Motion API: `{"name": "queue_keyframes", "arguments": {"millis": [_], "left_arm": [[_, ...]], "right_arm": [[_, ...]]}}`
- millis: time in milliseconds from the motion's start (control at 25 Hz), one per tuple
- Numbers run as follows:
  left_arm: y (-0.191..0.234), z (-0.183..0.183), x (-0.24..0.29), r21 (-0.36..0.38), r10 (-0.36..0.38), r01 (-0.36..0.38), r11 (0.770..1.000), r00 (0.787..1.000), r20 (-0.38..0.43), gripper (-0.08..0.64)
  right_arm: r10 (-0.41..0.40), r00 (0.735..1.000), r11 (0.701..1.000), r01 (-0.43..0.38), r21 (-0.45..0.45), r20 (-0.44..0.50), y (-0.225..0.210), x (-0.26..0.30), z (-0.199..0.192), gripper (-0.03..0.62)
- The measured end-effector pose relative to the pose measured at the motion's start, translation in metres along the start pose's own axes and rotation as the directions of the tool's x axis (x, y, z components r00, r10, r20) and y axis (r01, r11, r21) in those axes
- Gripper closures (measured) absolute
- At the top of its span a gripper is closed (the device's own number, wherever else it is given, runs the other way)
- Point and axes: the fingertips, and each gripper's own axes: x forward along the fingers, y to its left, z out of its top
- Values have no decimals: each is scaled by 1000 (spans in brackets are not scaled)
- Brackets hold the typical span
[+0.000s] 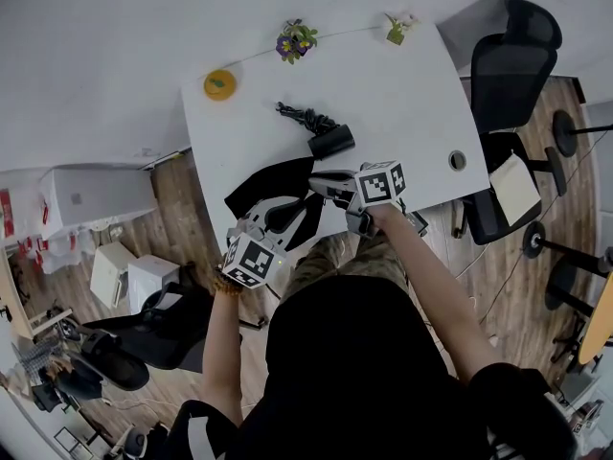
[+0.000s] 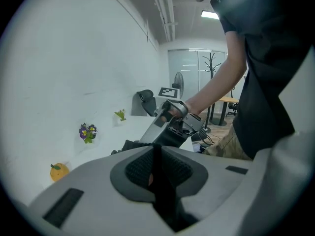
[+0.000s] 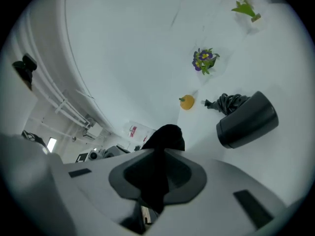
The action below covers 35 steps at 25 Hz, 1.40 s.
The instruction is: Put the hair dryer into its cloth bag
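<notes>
The hair dryer (image 3: 246, 119) shows at 2 o'clock in the right gripper view, not the left. The level right gripper (image 3: 156, 161) gapes slightly around the cloth bag (image 1: 271, 186); the downtilted left gripper (image 2: 156, 154) pinches it.

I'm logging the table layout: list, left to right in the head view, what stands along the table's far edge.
orange fruit → purple flowers → small green plant
</notes>
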Motion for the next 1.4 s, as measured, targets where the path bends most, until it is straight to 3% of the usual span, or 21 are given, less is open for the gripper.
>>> {"name": "queue_keyframes", "arguments": {"millis": [40,120,240,480,640,720,800,840,920,1000,1080,1160,1240,1320,1400], "left_arm": [[0,0,0,2,-2,2,1000,1000,0,497],[2,1,-1,5,0,0,1000,1000,-1,497],[6,3,-6,6,7,-7,1000,1000,0,497],[14,6,-18,-4,14,-14,1000,1000,5,499],[18,8,-25,-6,30,-30,1000,1000,8,499],[22,10,-26,-12,41,-41,999,999,17,499],[24,13,-26,-11,46,-46,999,999,21,499],[24,13,-25,-9,46,-45,999,999,21,499],[22,15,-23,-2,40,-40,999,999,21,499],[17,17,-20,10,25,-25,1000,999,20,499],[10,18,-17,27,3,-3,1000,1000,14,499],[3,18,-12,35,-21,21,999,1000,6,499],[1,17,-6,27,-28,28,999,1000,4,499],[5,12,-2,4,-8,8,1000,1000,-1,499],[12,4,3,-15,32,-32,999,999,-23,499]], "right_arm": [[-15,1000,1000,15,5,10,-1,-1,2,539],[-60,998,998,61,-28,17,-4,-3,4,549],[-174,985,970,168,-174,-16,-13,-9,5,555],[-382,923,852,334,-403,-42,-36,-24,19,555],[-513,858,748,445,-492,-5,-53,-39,30,554],[-544,839,719,471,-510,8,-57,-47,32,554],[-530,848,741,465,-484,2,-55,-55,30,548],[-505,863,776,449,-442,-9,-53,-57,27,513],[-431,901,861,397,-317,-42,-50,-61,19,365],[-354,931,924,335,-187,-83,-48,-58,6,365],[-275,953,961,270,-53,-127,-47,-49,-11,365],[-224,965,969,235,79,-134,-49,-42,-22,365],[-243,962,957,259,131,-127,-56,-41,-29,444],[-287,946,947,303,102,-153,-60,-43,-40,525],[-304,928,946,321,47,-216,-58,-46,-57,534]]}}
